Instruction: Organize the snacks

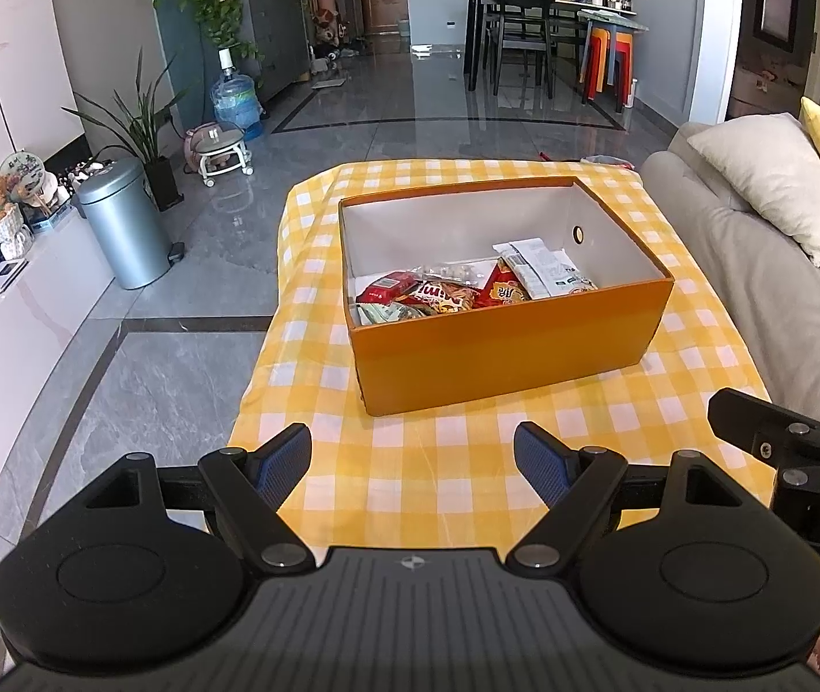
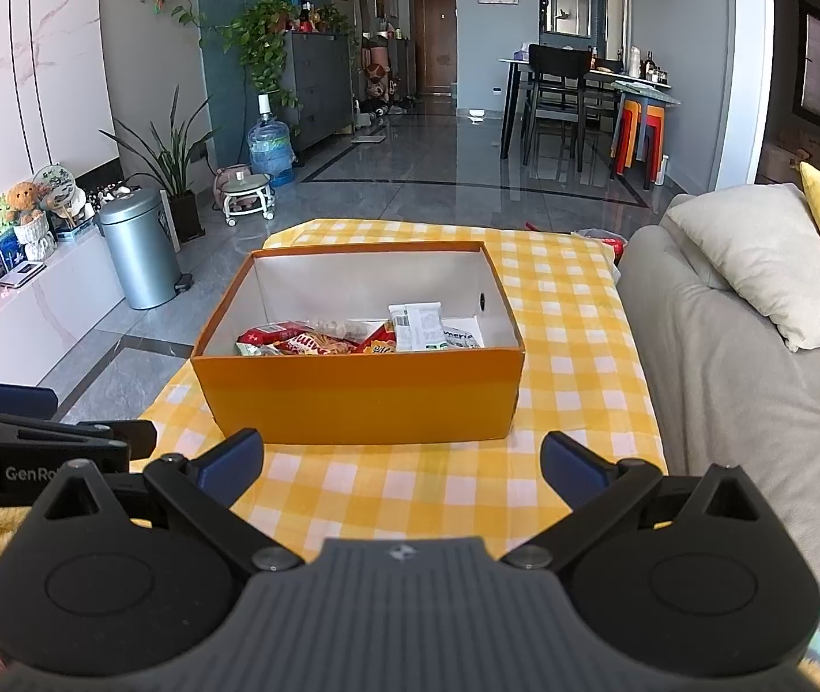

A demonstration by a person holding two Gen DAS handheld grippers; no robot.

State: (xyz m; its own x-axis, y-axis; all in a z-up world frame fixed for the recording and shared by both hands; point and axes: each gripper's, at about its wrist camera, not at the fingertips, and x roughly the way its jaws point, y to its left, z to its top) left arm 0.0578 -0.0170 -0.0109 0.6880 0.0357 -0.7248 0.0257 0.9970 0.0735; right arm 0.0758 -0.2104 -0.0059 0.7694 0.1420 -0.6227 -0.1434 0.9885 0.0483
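Observation:
An open orange box (image 1: 502, 346) (image 2: 358, 398) stands on a table with a yellow checked cloth (image 1: 444, 473) (image 2: 571, 334). Several snack packets lie in its near half: red and orange packets (image 1: 444, 294) (image 2: 318, 340) and a white packet (image 1: 542, 271) (image 2: 418, 326). My left gripper (image 1: 413, 455) is open and empty, held back from the box's near wall. My right gripper (image 2: 401, 461) is open and empty, also just short of the box. Each gripper shows at the edge of the other's view.
A grey sofa (image 2: 744, 392) with a grey cushion (image 2: 767, 259) and a yellow cushion runs along the right of the table. A metal bin (image 1: 121, 225) and a low white shelf stand to the left. Grey tiled floor and a dining table lie beyond.

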